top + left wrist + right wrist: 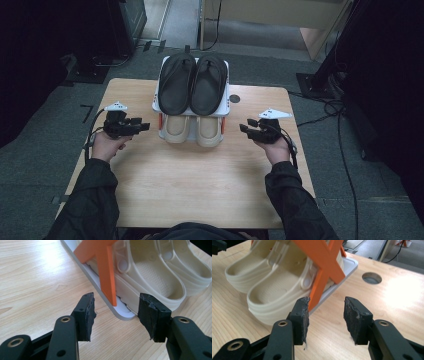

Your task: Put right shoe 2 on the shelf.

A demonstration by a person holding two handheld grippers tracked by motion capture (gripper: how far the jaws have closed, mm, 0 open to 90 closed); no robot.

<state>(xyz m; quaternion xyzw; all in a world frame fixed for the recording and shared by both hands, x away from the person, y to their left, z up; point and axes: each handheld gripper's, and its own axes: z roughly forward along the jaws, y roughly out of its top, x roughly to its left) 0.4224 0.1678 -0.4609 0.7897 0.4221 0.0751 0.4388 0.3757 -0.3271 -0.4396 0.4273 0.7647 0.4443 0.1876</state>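
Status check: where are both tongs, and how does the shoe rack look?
Left tongs and right tongs open, empty, flanking the rack. Cream plastic clogs on white two-tier rack's lower shelf, black sandals on top. Orange cross-braces beside the clogs.

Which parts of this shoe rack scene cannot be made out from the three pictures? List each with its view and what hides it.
- Toes of the cream clogs: high view, covered by the top shelf and the black sandals.
- Upper rack: left gripper view, orange brace cut off by the top edge.
- Black sandals: both gripper views, out past the top edge.
- Table hole: right gripper view, too shadowed to see inside.
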